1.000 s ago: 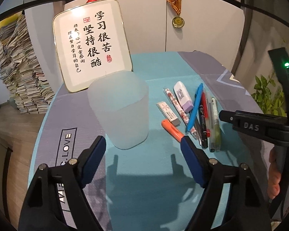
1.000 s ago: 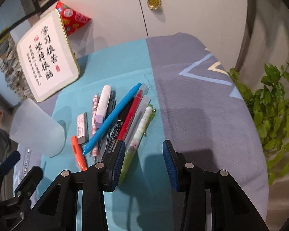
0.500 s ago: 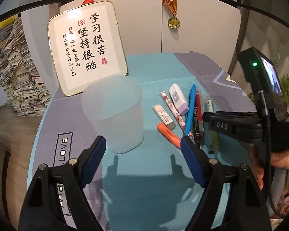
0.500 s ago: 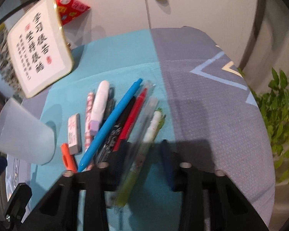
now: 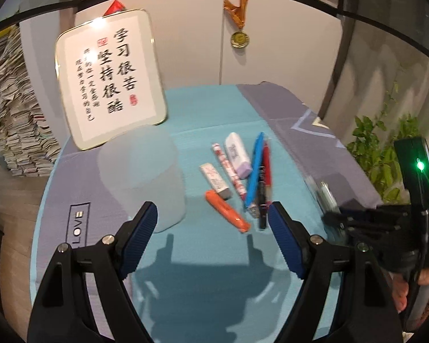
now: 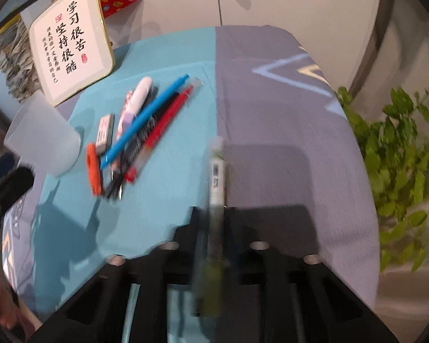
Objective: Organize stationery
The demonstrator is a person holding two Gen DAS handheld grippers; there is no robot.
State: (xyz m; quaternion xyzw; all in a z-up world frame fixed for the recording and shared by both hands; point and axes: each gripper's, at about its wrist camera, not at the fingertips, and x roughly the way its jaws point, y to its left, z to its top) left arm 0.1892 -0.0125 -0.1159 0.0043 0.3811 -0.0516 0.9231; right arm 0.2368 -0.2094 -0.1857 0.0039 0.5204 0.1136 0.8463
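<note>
A frosted plastic cup stands upright on the teal and grey cloth. Right of it lies a pile of stationery: a blue pen, a red pen, a black pen, an orange marker, a white eraser, a patterned pen and a white-purple case. My left gripper hangs open just in front of cup and pile, holding nothing. My right gripper is shut on a green-and-white pen, which points forward, blurred, to the right of the pile.
A framed calligraphy board leans at the back left behind the cup. A medal hangs on the white wall. Stacked papers stand left of the table, and a green plant lies beyond its right edge.
My right gripper closed on the green-and-white pen at the pile's right edge and carried it off to the right. The left gripper stayed open and barely moved.
</note>
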